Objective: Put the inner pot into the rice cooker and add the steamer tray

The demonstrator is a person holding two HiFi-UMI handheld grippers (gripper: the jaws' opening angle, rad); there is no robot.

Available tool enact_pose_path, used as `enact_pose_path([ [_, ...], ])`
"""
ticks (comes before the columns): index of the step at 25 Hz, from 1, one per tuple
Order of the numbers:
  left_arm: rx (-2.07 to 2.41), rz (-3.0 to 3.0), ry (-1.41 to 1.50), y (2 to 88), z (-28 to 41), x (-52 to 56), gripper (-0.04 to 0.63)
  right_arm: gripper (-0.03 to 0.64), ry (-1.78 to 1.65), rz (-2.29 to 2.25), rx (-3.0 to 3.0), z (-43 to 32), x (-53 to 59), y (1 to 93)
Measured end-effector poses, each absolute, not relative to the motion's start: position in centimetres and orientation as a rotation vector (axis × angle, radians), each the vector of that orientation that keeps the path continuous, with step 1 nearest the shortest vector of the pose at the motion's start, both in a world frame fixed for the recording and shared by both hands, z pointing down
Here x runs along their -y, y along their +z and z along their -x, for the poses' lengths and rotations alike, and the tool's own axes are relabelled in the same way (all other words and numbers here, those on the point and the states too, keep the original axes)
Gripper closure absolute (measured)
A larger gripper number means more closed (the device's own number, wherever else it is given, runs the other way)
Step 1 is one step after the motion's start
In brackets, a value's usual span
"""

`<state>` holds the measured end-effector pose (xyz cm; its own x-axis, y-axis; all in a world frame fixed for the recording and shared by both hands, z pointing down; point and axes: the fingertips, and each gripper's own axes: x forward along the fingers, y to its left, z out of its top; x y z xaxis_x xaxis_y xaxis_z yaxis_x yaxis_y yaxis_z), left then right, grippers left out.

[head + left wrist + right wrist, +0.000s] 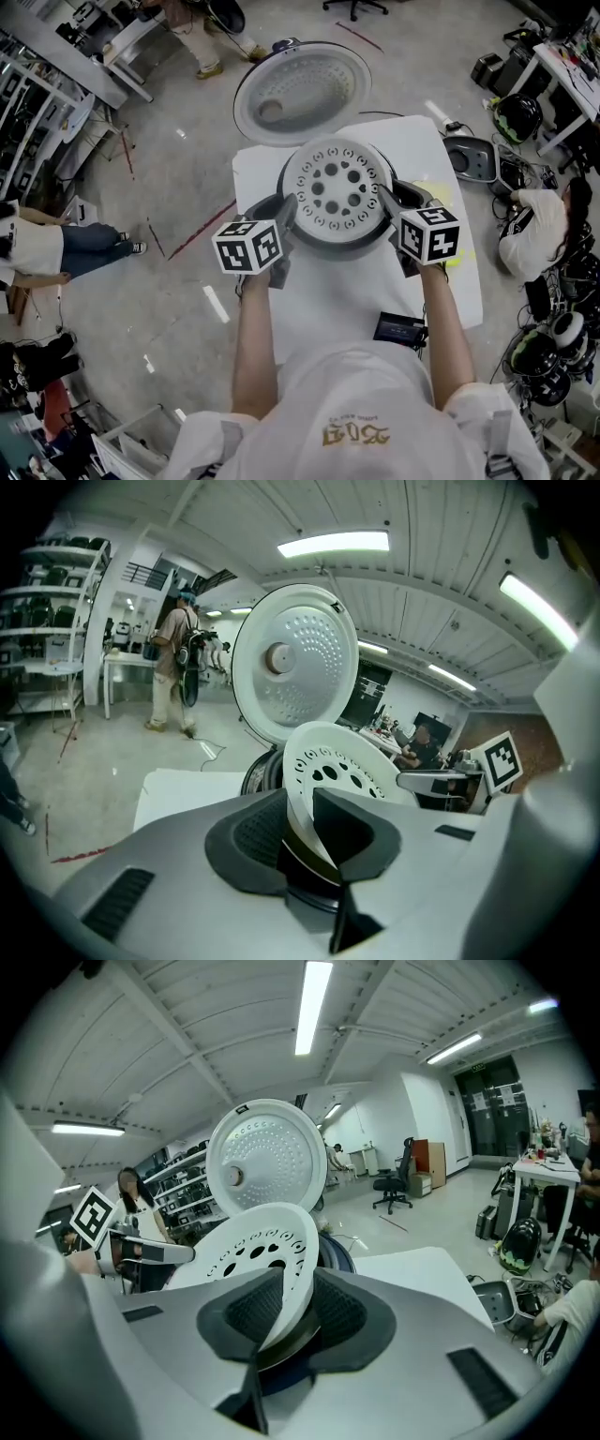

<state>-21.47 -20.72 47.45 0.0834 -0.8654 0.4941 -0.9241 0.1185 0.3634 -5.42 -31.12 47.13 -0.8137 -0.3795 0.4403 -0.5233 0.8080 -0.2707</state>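
The round white steamer tray (337, 192) with holes lies on top of the rice cooker (339, 247). The cooker stands on the white bench (342, 305), and its lid (302, 94) is swung up behind it. The left hand-held gripper (278, 208) is at the tray's left edge and the right hand-held gripper (398, 199) is at its right edge. Both have their jaws a little spread, with the tray's rim between them, not squeezed.

Black device (401, 329) on white table (459, 291); bystander (174, 663) by workbench (120, 660).
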Motion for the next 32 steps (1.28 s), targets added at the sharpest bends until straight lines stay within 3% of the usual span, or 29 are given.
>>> enact_pose_path([
  [5, 1.84, -1.758, 0.327, 48.5, 21.4, 20.7, 0.442, 0.493, 0.428, -0.747, 2.568, 5.4, 31.2, 48.4],
  [6, 1.847, -1.766, 0.354, 48.6, 21.2, 20.8, 0.433, 0.53, 0.387, -0.754, 2.552, 5.3, 31.1, 48.7],
  [8, 1.852, -1.779, 0.39, 48.7, 20.9, 20.9, 0.414, 0.522, 0.338, -0.768, 2.541, 5.3, 30.9, 48.9],
  [15, 1.88, -1.811, 0.406, 48.3, 21.0, 20.9, 0.394, 0.512, 0.307, -0.841, 2.554, 4.9, 30.9, 48.2],
  [20, 1.922, -1.838, 0.35, 47.0, 20.8, 20.1, 0.421, 0.52, 0.333, -0.927, 2.582, 2.9, 30.1, 47.1],
  [28, 1.89, -1.904, 0.214, 45.8, 20.0, 17.1, 0.531, 0.606, 0.566, -0.969, 2.658, 1.2, 25.2, 46.0],
  [32, 1.839, -1.948, 0.17, 45.7, 19.0, 15.1, 0.574, 0.606, 0.567, -0.996, 2.664, 0.4, 22.0, 45.8],
])
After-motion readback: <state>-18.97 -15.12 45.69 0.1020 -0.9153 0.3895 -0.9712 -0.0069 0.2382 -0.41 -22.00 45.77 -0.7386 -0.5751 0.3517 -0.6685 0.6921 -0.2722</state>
